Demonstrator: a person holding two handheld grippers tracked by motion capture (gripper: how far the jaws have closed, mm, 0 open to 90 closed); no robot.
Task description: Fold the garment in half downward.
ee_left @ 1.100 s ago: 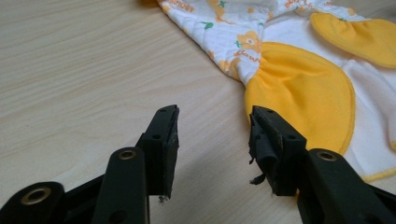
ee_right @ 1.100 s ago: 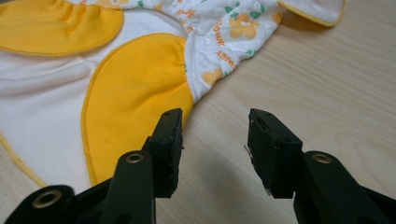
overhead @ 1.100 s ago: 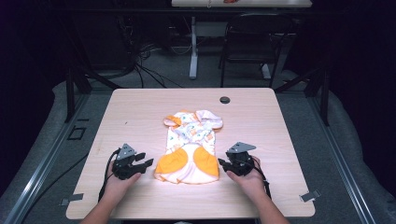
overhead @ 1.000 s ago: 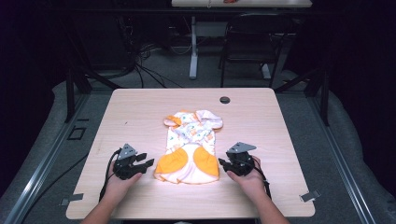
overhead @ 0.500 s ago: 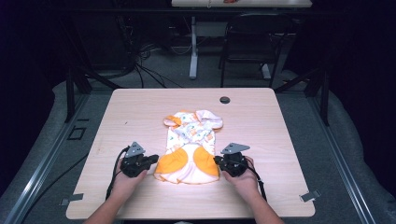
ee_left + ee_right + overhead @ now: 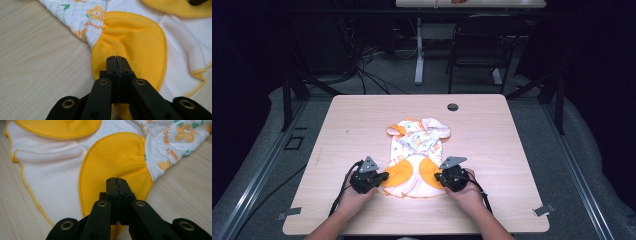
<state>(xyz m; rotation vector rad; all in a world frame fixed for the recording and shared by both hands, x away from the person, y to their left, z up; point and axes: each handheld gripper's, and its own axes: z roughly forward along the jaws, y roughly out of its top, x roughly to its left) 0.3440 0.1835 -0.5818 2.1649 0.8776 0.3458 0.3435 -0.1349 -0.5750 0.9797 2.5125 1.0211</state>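
Dim room, grey floor, tangled cables, black chair, pale wooden table.

Light wood-grain table seen with rounded corners. Baby garment, white with yellow patches and flower print, laid flat near middle, toward near edge. Small round dark grommet set into tabletop near far edge, well apart from garment.

Looks like a lab/test room: bare wood table on grey carpet, floor rails, loose cables, desk frame behind.
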